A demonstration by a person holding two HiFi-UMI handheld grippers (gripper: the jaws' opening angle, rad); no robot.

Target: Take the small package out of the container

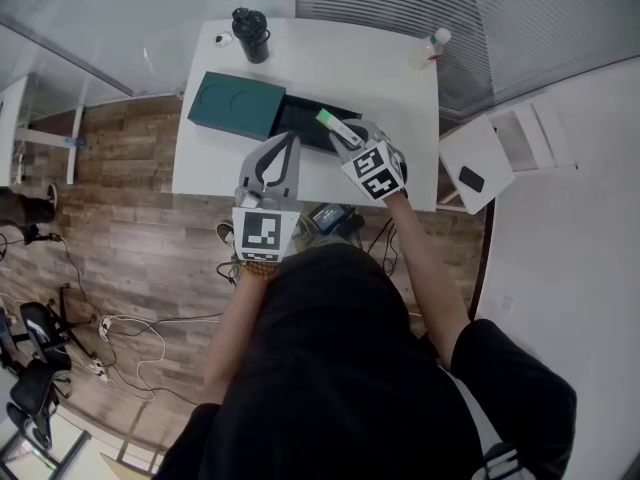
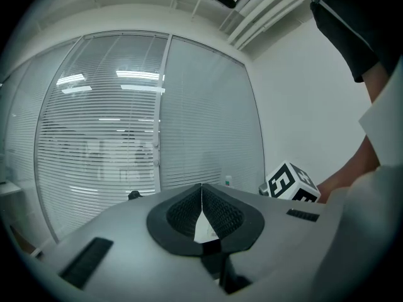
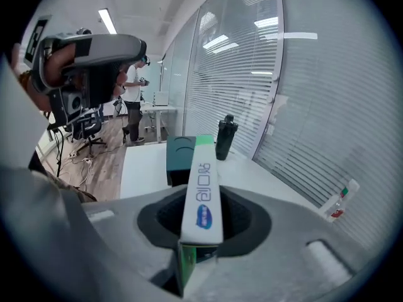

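Observation:
The small package [image 1: 332, 125] is a slim white and green box. My right gripper [image 1: 343, 136] is shut on it and holds it above the dark open container [image 1: 300, 118] on the white table [image 1: 390, 78]. In the right gripper view the package [image 3: 203, 194] sticks out forward between the pads of the right gripper [image 3: 201, 228], with the container [image 3: 179, 153] beyond and below it. My left gripper [image 1: 290, 142] hangs over the table's near edge, shut and holding nothing. In its own view the left gripper [image 2: 202, 197] has its jaws together and looks toward the blinds.
The container's dark green lid [image 1: 237, 105] lies to its left. A black bottle [image 1: 251, 34] stands at the table's far side, a small clear bottle [image 1: 436, 41] at the far right corner. A white side unit [image 1: 480, 163] stands right of the table. Cables lie on the wooden floor [image 1: 130, 318].

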